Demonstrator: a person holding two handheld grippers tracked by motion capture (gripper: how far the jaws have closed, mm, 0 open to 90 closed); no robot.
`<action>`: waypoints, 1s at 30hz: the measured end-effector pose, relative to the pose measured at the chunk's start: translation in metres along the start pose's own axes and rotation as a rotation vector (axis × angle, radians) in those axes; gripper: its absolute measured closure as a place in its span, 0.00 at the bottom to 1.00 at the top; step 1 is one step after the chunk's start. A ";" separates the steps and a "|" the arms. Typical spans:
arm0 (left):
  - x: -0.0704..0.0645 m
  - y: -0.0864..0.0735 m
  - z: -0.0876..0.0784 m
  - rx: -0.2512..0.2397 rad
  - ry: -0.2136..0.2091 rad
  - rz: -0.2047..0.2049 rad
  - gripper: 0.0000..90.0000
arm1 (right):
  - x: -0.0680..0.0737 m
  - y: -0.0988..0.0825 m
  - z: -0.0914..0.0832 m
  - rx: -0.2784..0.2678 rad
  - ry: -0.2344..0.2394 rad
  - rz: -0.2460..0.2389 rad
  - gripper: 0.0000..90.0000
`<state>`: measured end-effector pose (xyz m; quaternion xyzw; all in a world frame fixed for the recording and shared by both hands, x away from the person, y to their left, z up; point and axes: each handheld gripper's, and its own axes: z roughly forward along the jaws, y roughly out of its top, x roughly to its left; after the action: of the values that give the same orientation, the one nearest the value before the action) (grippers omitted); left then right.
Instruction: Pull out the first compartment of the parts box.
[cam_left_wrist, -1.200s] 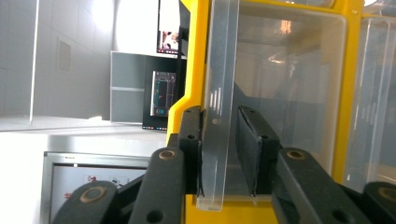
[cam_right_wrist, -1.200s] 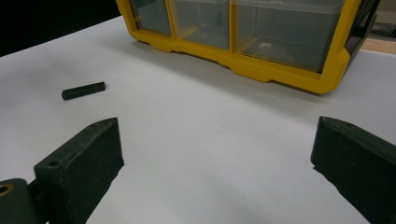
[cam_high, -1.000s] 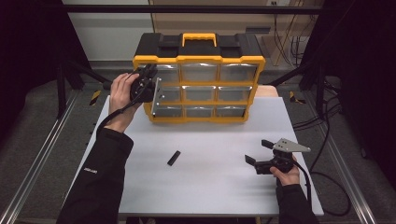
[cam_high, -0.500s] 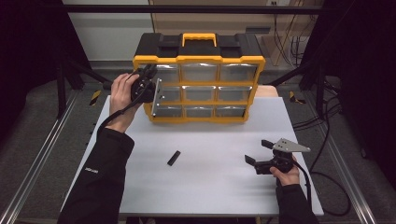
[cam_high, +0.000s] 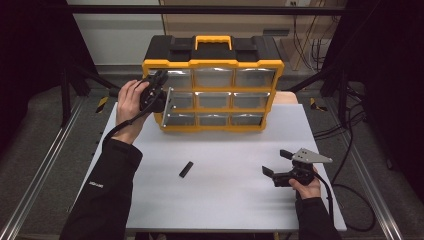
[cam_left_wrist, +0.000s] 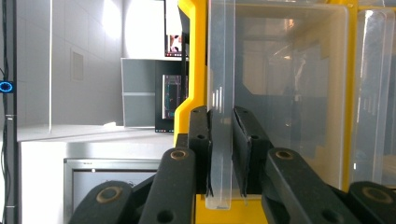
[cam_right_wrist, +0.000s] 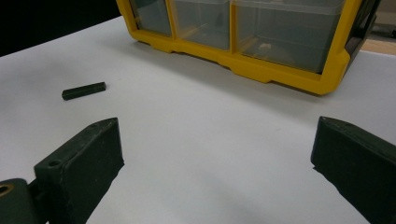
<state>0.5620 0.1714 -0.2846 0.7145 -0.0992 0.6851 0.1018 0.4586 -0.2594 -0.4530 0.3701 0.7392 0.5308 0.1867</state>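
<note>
- The yellow organizer (cam_high: 215, 85) stands upright just beside the left gripper (cam_high: 156, 95), its clear drawer fronts facing the person.
- The left gripper's jaws are closed on the clear drawer front (cam_left_wrist: 219, 116) of the left-column drawer, pulled partly out; both pads press its thin edge.
- The right gripper (cam_high: 280, 162) rests on the white table (cam_high: 225, 200), well apart from the organizer, jaws spread wide and holding nothing.
- A small black bar (cam_high: 186, 169) lies flat ahead of its left jaw.

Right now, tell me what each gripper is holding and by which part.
The left gripper pinches the clear front wall of a drawer in the organizer. The right gripper holds nothing.
</note>
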 end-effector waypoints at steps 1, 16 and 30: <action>0.000 0.000 -0.001 -0.001 0.000 0.000 0.87 | 0.000 0.000 0.000 0.000 0.000 0.000 0.03; -0.002 0.002 -0.008 -0.010 0.003 0.009 0.87 | 0.000 0.000 0.000 0.000 0.001 0.000 0.03; -0.003 0.004 -0.016 -0.013 0.008 0.006 0.87 | 0.001 0.000 0.000 0.002 0.002 0.001 0.03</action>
<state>0.5449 0.1720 -0.2869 0.7107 -0.1053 0.6877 0.1048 0.4582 -0.2588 -0.4529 0.3702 0.7397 0.5306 0.1853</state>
